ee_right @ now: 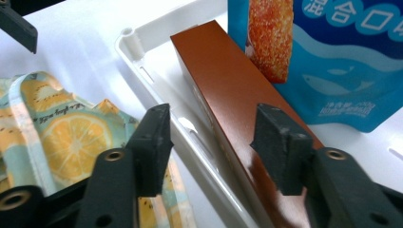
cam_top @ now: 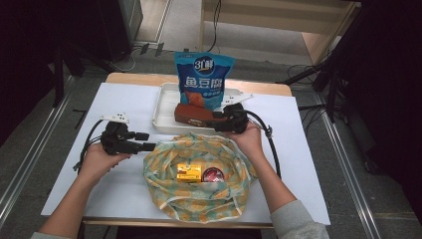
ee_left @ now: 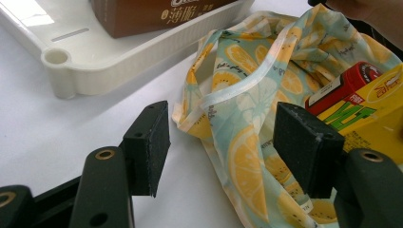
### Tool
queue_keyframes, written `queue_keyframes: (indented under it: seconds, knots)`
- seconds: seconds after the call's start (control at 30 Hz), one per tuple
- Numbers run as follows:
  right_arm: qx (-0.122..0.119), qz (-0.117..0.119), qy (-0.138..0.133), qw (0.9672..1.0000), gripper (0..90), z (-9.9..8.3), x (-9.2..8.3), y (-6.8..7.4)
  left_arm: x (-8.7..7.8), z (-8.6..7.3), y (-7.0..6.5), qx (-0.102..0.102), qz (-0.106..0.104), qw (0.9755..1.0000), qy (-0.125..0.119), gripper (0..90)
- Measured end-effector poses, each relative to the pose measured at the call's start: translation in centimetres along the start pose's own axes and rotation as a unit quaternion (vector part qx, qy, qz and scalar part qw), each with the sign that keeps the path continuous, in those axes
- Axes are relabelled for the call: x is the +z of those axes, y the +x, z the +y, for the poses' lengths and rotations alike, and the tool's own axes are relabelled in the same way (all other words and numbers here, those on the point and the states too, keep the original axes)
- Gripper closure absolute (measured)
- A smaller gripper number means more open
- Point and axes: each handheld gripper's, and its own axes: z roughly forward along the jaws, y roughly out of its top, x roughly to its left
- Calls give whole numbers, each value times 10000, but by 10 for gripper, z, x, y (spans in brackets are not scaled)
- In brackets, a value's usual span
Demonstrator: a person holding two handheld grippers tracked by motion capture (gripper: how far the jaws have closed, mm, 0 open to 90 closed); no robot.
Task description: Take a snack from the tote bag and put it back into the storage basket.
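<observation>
Right gripper (ee_right: 209, 142) is sitting over the near end of the brown box (ee_right: 233, 90), jaws straddling it, partly spread, pads not clearly pressing, so not gripping. Box is lying flat in the white tray (cam_top: 161, 112), just in front of the upright blue snack bag (cam_top: 204, 79). Left gripper (ee_left: 221, 147) is hanging released at the rim of the lemon-print cloth bag (ee_left: 247, 95), nothing held. Everything is resting on the worktop (cam_top: 124, 94).

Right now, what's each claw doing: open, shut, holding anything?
Left claw: open, holding nothing, jaws at the edge of the lemon-print bag.
Right claw: open around the brown box in the white tray, not yet gripping.
</observation>
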Motion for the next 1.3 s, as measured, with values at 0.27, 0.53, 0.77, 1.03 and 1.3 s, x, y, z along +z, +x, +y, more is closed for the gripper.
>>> queue_keyframes:
  seconds: [0.27, 0.53, 0.77, 1.03, 1.3]
  knots:
    - [88, 24, 63, 9999, 709, 1, 10, 3, 0, 0, 0, 21, 2, 10000, 16, 377]
    - [117, 128, 339, 9993, 900, 0, 23, 8, 0, 0, 0, 26, 4, 10000, 19, 377]
    - [199, -1, 585, 9981, 900, -1, 37, 5, 1, 0, 0, 26, 10, 10000, 26, 377]
    - [249, -46, 627, 9977, 900, 8, 48, 2, 0, 0, 0, 32, 14, 10000, 34, 377]
    - [201, -160, 634, 9977, 900, 10, 56, 4, 1, 0, 0, 41, -3, 10000, 28, 377]
